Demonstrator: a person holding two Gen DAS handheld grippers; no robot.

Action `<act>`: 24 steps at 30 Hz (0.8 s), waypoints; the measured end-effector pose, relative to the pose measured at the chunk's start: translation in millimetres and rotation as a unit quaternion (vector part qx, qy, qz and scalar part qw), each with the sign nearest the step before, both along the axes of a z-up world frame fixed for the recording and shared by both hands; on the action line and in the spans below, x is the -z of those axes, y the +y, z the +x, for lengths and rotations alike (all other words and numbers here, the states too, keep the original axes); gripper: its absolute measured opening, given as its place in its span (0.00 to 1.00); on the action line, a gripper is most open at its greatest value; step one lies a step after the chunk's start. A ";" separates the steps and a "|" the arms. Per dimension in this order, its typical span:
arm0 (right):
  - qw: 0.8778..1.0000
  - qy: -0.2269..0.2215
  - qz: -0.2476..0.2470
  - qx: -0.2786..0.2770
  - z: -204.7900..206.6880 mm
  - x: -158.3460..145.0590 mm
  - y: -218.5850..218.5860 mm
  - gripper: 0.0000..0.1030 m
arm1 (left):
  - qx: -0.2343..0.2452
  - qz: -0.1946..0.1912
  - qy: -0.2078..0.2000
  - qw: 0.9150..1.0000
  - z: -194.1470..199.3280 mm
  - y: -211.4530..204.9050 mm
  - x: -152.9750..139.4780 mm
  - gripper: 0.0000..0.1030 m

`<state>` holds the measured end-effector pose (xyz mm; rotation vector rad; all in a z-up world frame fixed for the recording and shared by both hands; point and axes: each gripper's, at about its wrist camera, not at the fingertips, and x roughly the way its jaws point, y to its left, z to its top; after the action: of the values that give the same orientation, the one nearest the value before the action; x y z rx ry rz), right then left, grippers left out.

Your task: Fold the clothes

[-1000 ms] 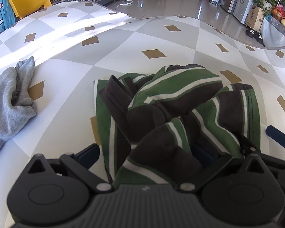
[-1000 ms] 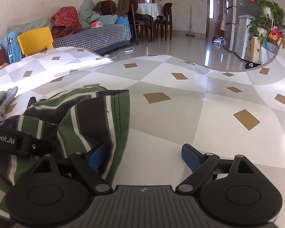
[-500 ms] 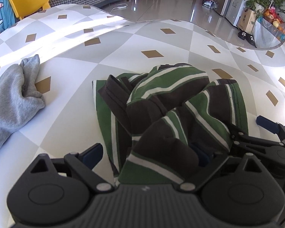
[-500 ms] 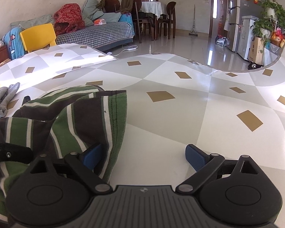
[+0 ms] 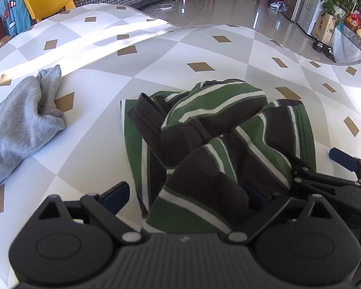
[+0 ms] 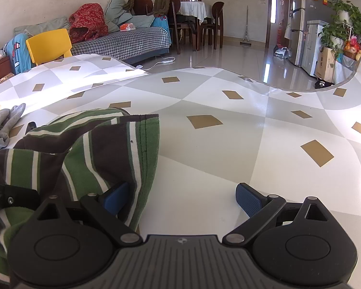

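Note:
A crumpled green, brown and white striped garment (image 5: 216, 120) lies heaped on the table. My left gripper (image 5: 184, 195) stands open over its near end. Cloth bulges between the jaws and covers most of the right pad, while the left pad (image 5: 115, 196) is bare. My right gripper (image 6: 181, 197) is open at the garment's (image 6: 84, 149) right hem. Its left pad (image 6: 115, 196) sits against the hem, and its right pad (image 6: 249, 198) is over bare tablecloth. In the left wrist view the right gripper (image 5: 317, 163) reaches in from the right edge.
A grey sweatshirt (image 5: 19, 125) lies bunched to the left of the striped garment. The table (image 6: 228, 144) wears a grey and white diamond cloth with gold patches. Beyond its far edge are a yellow chair (image 6: 49, 44), a sofa and shiny floor.
My right gripper's jaws have spread a little wider beside the hem. The left wrist view has shifted slightly, with the grey sweatshirt further in. The striped heap keeps its shape.

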<state>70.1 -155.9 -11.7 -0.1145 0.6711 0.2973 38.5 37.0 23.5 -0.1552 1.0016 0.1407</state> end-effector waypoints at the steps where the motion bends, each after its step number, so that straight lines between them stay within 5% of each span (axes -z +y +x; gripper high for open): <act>1: 1.000 0.000 0.000 0.000 0.0 0.0 0.0 0.93 | -0.003 -0.005 0.000 1.000 -0.1 1.2 0.6 0.95; 24: 1.000 0.005 -0.006 -0.010 1.2 1.3 2.5 1.00 | -0.013 0.004 -0.004 1.000 -27.9 3.9 -14.0 0.97</act>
<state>71.3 -153.4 -13.0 -0.1318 0.6816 0.3137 10.6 41.0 37.5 -0.1621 0.9910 0.1670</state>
